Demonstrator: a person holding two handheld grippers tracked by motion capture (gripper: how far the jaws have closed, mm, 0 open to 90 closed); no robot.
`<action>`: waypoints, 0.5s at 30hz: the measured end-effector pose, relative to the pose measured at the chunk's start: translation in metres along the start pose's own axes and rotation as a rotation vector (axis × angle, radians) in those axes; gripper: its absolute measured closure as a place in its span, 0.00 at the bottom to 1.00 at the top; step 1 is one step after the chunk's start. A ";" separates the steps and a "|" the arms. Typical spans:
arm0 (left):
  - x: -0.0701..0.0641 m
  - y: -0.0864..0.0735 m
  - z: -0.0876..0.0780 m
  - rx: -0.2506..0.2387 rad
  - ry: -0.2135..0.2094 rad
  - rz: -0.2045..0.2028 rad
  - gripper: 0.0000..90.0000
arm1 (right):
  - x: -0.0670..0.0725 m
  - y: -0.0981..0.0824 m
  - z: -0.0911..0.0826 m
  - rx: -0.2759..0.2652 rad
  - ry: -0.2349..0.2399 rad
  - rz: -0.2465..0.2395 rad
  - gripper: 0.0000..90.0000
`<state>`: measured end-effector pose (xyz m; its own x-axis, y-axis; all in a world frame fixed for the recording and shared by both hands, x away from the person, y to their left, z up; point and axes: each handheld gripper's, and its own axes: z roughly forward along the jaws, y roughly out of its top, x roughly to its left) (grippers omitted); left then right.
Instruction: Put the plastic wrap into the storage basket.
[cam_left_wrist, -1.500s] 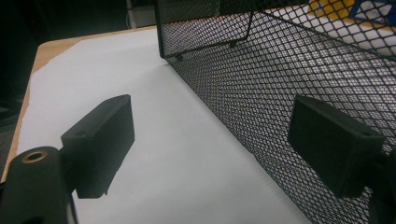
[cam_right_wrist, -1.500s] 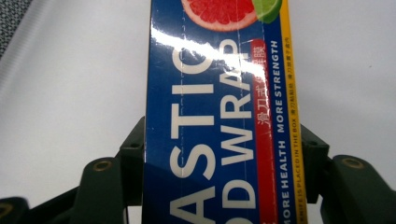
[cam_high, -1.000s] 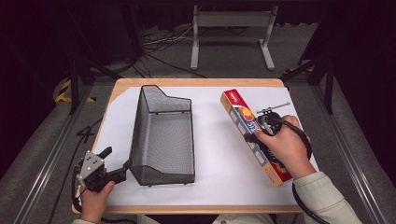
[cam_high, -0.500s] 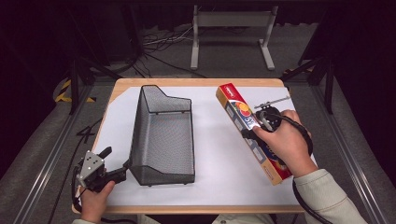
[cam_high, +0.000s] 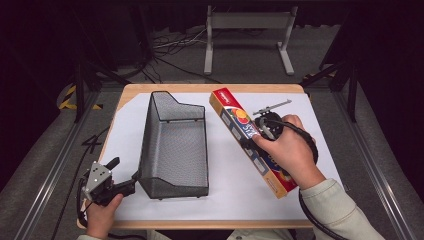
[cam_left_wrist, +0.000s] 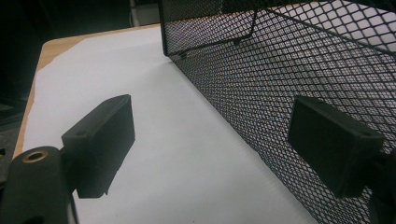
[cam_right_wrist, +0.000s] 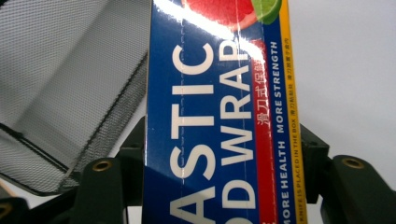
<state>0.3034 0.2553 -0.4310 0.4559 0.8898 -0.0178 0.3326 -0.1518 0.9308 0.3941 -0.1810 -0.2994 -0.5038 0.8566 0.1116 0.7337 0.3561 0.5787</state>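
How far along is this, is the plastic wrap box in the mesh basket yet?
Not yet. Done: the right gripper is shut on the plastic wrap box, its fingers on both long sides. In hand: the box is angled toward the mesh basket, which looks empty, while the open left gripper straddles its near corner. Left, presumably: getting the box into the basket and letting go.

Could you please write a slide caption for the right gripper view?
Right gripper clamps a plastic wrap box beside a black mesh basket.
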 end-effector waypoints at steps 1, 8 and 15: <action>0.000 0.000 0.000 0.002 -0.001 0.000 0.17 | 0.003 0.001 0.000 -0.001 0.006 -0.001 0.44; 0.000 0.000 0.001 0.001 -0.002 0.003 0.18 | 0.022 0.009 0.003 -0.009 0.037 -0.023 0.44; 0.000 0.000 0.001 0.000 0.000 0.004 0.18 | 0.041 0.015 0.007 -0.008 0.065 -0.037 0.44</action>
<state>0.3040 0.2550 -0.4312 0.4573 0.8892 -0.0137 0.3308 -0.1557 0.9308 0.3880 -0.1380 -0.2921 -0.5591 0.8168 0.1423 0.7108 0.3838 0.5895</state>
